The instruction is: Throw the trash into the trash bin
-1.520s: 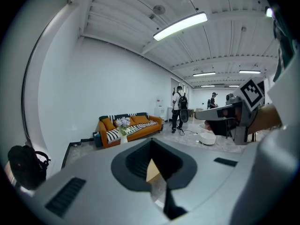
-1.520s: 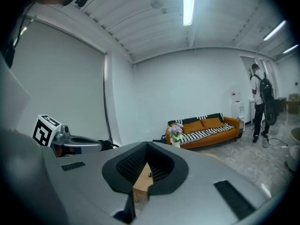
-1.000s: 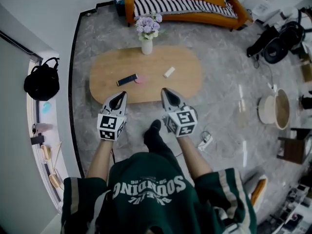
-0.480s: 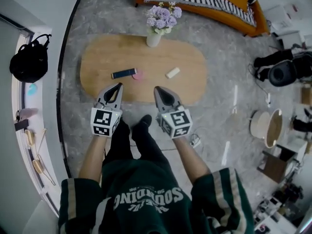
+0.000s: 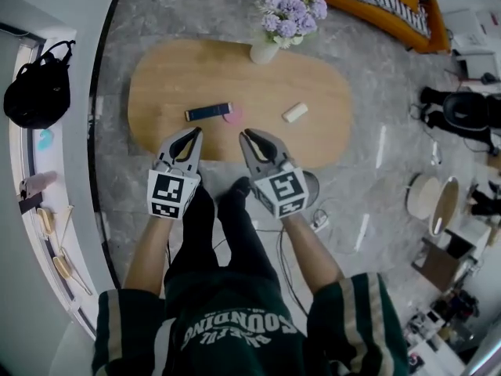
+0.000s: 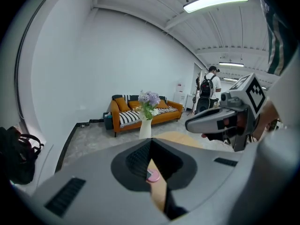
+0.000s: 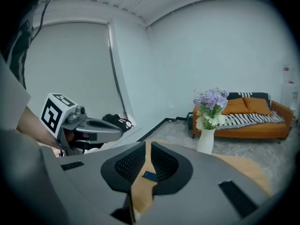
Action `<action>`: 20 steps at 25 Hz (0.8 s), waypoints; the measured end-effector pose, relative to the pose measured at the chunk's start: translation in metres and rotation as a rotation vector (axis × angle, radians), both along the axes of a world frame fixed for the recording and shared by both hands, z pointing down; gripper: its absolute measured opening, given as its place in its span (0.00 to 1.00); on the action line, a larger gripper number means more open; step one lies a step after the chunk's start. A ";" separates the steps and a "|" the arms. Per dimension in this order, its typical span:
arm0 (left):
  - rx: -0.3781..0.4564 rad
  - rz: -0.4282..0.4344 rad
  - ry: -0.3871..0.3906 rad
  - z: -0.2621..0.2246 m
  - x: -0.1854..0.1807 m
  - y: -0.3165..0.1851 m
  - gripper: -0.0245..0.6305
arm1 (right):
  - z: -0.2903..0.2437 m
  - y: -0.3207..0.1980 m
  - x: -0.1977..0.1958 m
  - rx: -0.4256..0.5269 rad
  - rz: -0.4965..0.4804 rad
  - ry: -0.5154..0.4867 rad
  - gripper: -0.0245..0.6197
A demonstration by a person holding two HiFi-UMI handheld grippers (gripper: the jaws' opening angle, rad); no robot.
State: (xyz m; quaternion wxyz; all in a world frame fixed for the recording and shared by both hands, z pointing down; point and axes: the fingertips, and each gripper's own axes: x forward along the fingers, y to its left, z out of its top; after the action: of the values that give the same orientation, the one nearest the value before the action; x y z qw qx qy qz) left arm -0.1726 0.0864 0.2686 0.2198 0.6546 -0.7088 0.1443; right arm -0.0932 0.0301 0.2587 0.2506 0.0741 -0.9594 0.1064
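Observation:
On the oval wooden table (image 5: 164, 84) lie a dark blue wrapper (image 5: 208, 112), a small pink piece (image 5: 233, 116) and a cream-coloured scrap (image 5: 295, 112). My left gripper (image 5: 190, 135) hangs over the table's near edge, shut and empty, just short of the wrapper. My right gripper (image 5: 249, 137) is beside it, also shut and empty, its tip just short of the pink piece. Through the left gripper's (image 6: 151, 142) hollow I see the pink piece (image 6: 153, 176). Through the right gripper's (image 7: 146, 144) hollow the blue wrapper (image 7: 149, 175) shows.
A white vase of purple flowers (image 5: 266, 49) stands at the table's far edge, with an orange sofa (image 5: 407, 14) behind it. A round white container (image 5: 430, 202) sits on the floor at the right. A black bag (image 5: 35, 92) rests on the left ledge. A person (image 6: 208, 90) stands far off.
The table has come nearer in the head view. Both grippers have sunk and moved forward, and their tips are now over the table's near edge.

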 end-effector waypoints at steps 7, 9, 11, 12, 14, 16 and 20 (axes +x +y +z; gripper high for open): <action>-0.028 -0.027 0.032 0.035 -0.014 0.011 0.04 | 0.069 0.016 -0.035 0.055 -0.215 0.077 0.26; -0.031 -0.040 0.036 0.043 -0.019 0.013 0.04 | 0.087 0.014 -0.044 0.064 -0.246 0.089 0.26; -0.031 -0.050 0.039 0.052 -0.024 0.015 0.04 | 0.105 0.012 -0.050 0.079 -0.279 0.115 0.26; -0.031 -0.056 0.041 0.057 -0.026 0.016 0.04 | 0.114 0.012 -0.053 0.091 -0.299 0.131 0.26; -0.032 -0.070 0.044 0.069 -0.031 0.017 0.04 | 0.136 0.009 -0.060 0.120 -0.348 0.165 0.27; -0.032 -0.083 0.046 0.079 -0.034 0.018 0.04 | 0.161 0.007 -0.067 0.141 -0.403 0.197 0.29; -0.029 -0.096 0.059 0.101 -0.038 0.022 0.04 | 0.212 0.004 -0.080 0.179 -0.494 0.267 0.36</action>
State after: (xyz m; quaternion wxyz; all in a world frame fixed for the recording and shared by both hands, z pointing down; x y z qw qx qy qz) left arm -0.2111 0.1080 0.3699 0.2568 0.6206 -0.7304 0.1242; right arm -0.1730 0.0340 0.4709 0.3853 -0.1264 -0.9125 -0.0538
